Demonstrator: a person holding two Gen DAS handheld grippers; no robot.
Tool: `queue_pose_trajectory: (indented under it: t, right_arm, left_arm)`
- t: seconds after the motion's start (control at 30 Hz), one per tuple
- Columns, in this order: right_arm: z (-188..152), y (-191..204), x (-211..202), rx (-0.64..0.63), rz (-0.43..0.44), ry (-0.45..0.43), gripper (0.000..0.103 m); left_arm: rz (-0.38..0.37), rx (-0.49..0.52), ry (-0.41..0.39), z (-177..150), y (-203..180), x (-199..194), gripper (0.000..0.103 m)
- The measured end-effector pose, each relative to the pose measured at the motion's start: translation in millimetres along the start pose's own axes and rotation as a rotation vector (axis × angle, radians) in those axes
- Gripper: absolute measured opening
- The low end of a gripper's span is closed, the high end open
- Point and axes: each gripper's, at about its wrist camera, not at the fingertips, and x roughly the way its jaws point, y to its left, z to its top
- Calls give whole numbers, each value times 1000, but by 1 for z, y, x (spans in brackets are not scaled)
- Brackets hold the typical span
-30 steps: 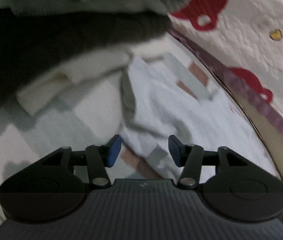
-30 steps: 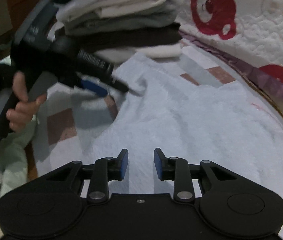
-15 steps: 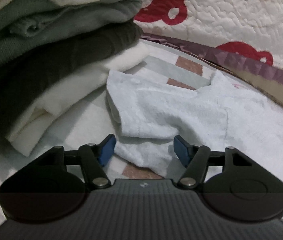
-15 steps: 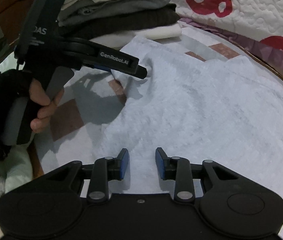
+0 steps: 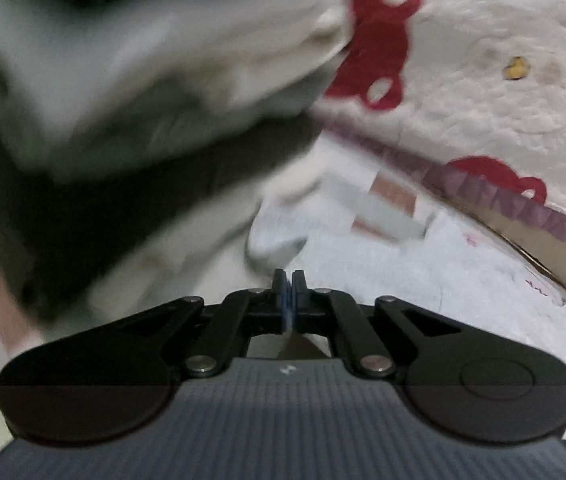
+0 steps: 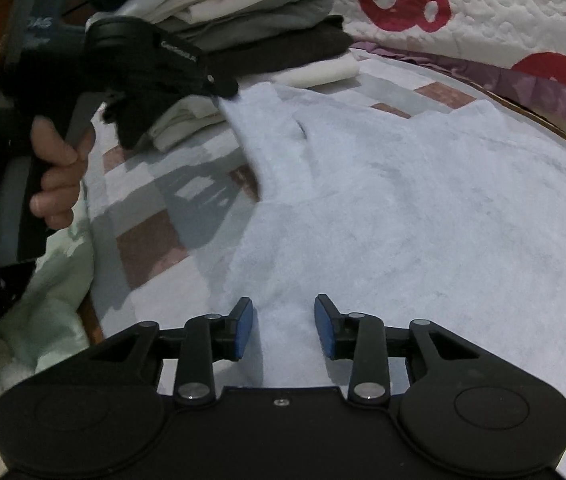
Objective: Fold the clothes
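Our bed [image 6: 155, 208] has a checked sheet, with a bear quilt [image 6: 503, 8] behind. The pale top [image 6: 423, 208] lies flat on it. A pile of folded clothes [image 6: 267, 28] sits just beside the top's corner, right where our left gripper [image 6: 223, 88] has just snapped together on that corner. Our right gripper [image 6: 283, 326] hangs over the top, its jaws apart and just been widening, pressing on nothing.

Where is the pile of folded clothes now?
In the right wrist view the pile sits upper left, behind the left gripper, beyond the pale blue garment.
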Motion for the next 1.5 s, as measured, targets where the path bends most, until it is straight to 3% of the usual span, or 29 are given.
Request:
queue_pose_trajectory:
  t: [0.17, 0.27, 0.3, 0.37, 0.47, 0.53, 0.57, 0.63, 0.7, 0.8, 0.87, 0.97, 1.03, 1.13, 1.3, 1.33, 1.37, 1.43, 1.5]
  right_arm:
    - [-4, 8, -1, -35, 10, 5, 46]
    - [-1, 2, -6, 23, 78, 12, 45]
    - [1, -4, -11, 63, 92, -4, 39]
    - [8, -20, -20, 122, 39, -47, 38]
    - [26, -39, -25, 76, -74, -73, 38]
    - [37, -42, -21, 20, -96, -64, 38]
    - [40, -42, -15, -1, -95, -51, 38]
    - [44, -40, -1, -39, -94, -21, 38]
    - [43, -34, 19, -72, -83, 22, 38]
    - [37, -16, 27, -111, -128, -4, 40]
    - [35, -15, 23, -90, -121, -11, 39]
    - [29, -24, 17, -13, -73, -28, 39]
    - [26, -28, 15, 26, -48, -36, 39]
    - [24, -27, 17, 49, -42, -42, 39]
    - [20, -23, 11, 60, -34, -32, 39]
    - [18, -22, 6, 54, -39, -37, 39]
    - [16, -21, 2, 47, -46, -43, 38]
    - [11, -20, -7, 33, -68, -57, 39]
    - [7, -23, -18, 23, -97, -84, 40]
  left_arm:
    - [-19, -143, 83, -8, 27, 9, 1]
    - [-15, -130, 72, -9, 24, 7, 1]
    - [-11, -129, 72, -10, 23, 6, 1]
    - [-9, -121, 76, -10, 21, 4, 1]
    - [50, 34, 2, -5, 2, -13, 0]
    - [88, 153, -72, -3, -13, -28, 0]
    - [76, 161, -80, 0, -15, -31, 0]
    - [26, 78, -43, 5, -7, -28, 0]
    - [0, -35, 53, 4, 9, -18, 2]
    - [-62, -232, 179, -5, 36, -7, 6]
    - [-105, -343, 236, -11, 50, -1, 18]
    - [-155, -382, 259, -15, 50, 5, 39]
    - [-145, -359, 265, -16, 45, 8, 47]
    - [-121, -293, 254, -17, 35, 9, 48]
    - [-84, -169, 208, -20, 14, 8, 60]
    - [-71, -141, 192, -20, 10, 9, 58]
    - [-56, -110, 168, -21, 6, 10, 47]
    - [-40, -40, 133, -21, 2, 17, 7]
    - [-44, -36, 108, -19, 2, 18, 6]
